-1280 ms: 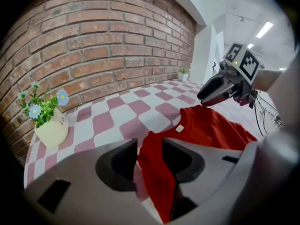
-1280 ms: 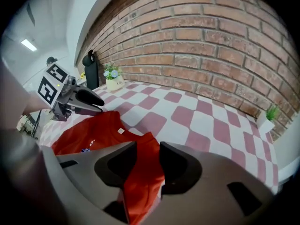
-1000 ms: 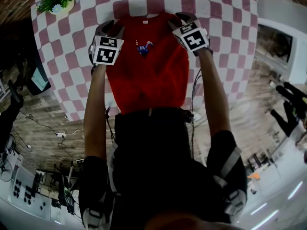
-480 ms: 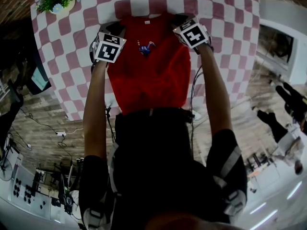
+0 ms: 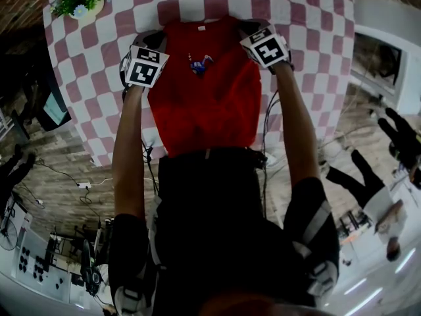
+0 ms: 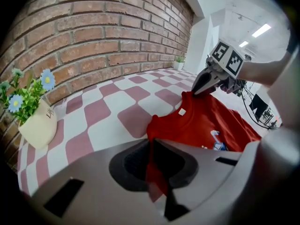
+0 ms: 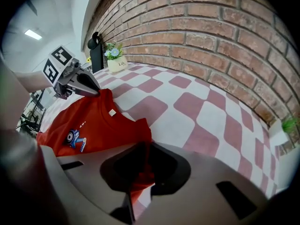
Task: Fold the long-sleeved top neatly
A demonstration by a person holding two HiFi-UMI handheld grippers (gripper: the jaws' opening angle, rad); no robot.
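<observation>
Checked tablecloth [image 5: 309,58], brick wall [image 6: 93,36], flower pot [image 6: 37,128]. Left gripper [image 6: 152,144], right gripper [image 7: 143,146]: fingers just closed on red top [image 5: 204,97].

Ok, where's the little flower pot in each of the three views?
Head view: the flower pot sits top left, at the checked table's far corner.
Left gripper view: the pot is at the left edge, in front of the brick wall.
Right gripper view: the pot is small and far, upper left of centre.
Shared landmark: the red top, whose white neck label shows in all three.
</observation>
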